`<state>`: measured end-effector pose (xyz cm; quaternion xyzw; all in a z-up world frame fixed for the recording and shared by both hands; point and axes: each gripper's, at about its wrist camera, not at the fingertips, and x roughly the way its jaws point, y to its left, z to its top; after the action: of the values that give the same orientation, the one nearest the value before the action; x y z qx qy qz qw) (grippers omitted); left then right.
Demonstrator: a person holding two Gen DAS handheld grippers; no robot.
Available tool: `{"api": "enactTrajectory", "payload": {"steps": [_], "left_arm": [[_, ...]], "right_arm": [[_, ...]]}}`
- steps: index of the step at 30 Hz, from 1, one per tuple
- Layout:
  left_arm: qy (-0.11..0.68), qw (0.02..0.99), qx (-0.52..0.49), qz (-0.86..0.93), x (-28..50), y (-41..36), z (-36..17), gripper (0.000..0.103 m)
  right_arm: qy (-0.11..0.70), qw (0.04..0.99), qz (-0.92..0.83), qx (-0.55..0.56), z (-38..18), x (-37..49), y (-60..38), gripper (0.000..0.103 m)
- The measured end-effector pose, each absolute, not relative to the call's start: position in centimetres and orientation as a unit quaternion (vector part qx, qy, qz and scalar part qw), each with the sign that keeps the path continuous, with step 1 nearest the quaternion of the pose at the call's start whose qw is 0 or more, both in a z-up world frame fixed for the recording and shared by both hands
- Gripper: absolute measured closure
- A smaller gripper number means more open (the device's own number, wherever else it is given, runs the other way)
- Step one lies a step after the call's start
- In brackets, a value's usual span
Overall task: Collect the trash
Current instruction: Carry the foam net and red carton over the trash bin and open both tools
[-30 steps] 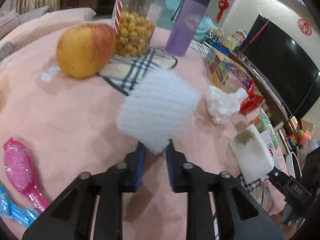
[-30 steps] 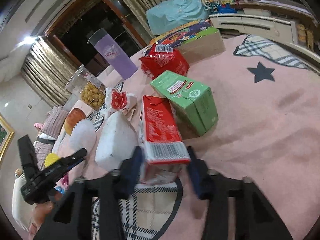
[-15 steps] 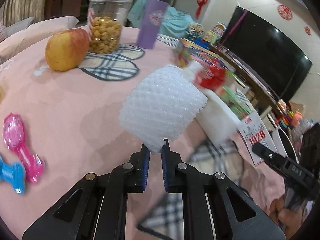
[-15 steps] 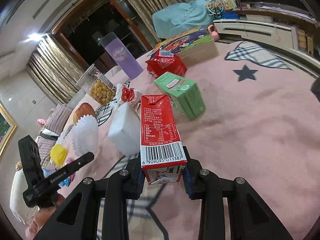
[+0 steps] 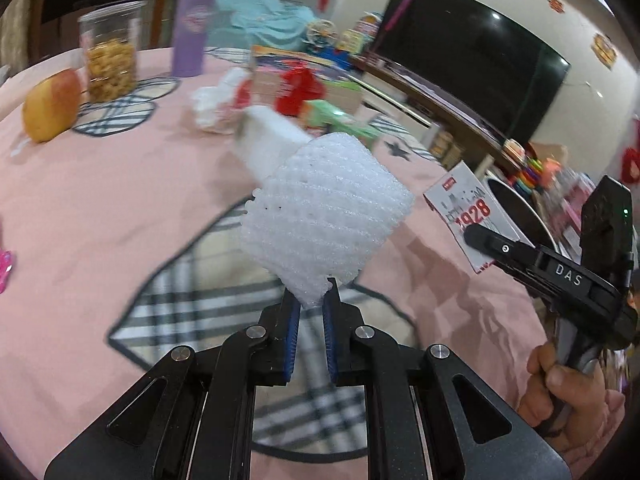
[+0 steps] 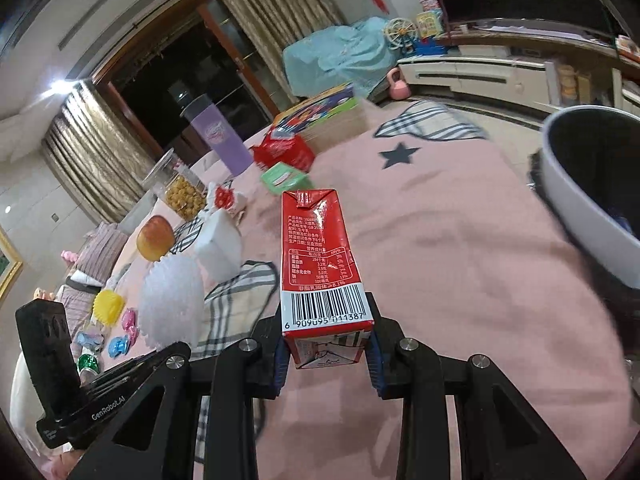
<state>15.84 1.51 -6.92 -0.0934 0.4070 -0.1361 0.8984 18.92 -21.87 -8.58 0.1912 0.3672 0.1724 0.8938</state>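
My left gripper (image 5: 311, 307) is shut on a white foam fruit net (image 5: 326, 220) and holds it above the pink table; the net also shows in the right wrist view (image 6: 172, 300). My right gripper (image 6: 326, 354) is shut on a red milk carton (image 6: 320, 256), held lengthwise above the table. In the left wrist view the carton (image 5: 472, 216) shows at the right by the right gripper's body. A dark bin with a grey rim (image 6: 580, 196) is at the right edge of the right wrist view, close to the carton.
On the table lie a white block (image 6: 218, 246), a crumpled tissue (image 5: 212, 108), a green carton (image 6: 284, 176), a red packet (image 6: 286, 152), an apple (image 5: 50, 106), a snack jar (image 5: 110, 54), a purple bottle (image 5: 192, 26) and a colourful box (image 6: 320, 108). Small toys (image 6: 116, 320) lie left.
Both grippers have swung right across the table with their loads. The bin has come into the right wrist view. The apple and jar have slid left and farther off.
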Motion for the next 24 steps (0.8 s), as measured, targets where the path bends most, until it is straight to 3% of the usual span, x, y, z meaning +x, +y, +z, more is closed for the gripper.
{"api": "enactTrajectory", "payload": {"steps": [24], "left_arm": [[0.408, 0.883, -0.014, -0.231, 16.9, -11.1, -5.2, 0.093]], "right_arm": [[0.324, 0.911, 0.082, 0.242, -7.7, 15.5, -32.7, 0.071]]}}
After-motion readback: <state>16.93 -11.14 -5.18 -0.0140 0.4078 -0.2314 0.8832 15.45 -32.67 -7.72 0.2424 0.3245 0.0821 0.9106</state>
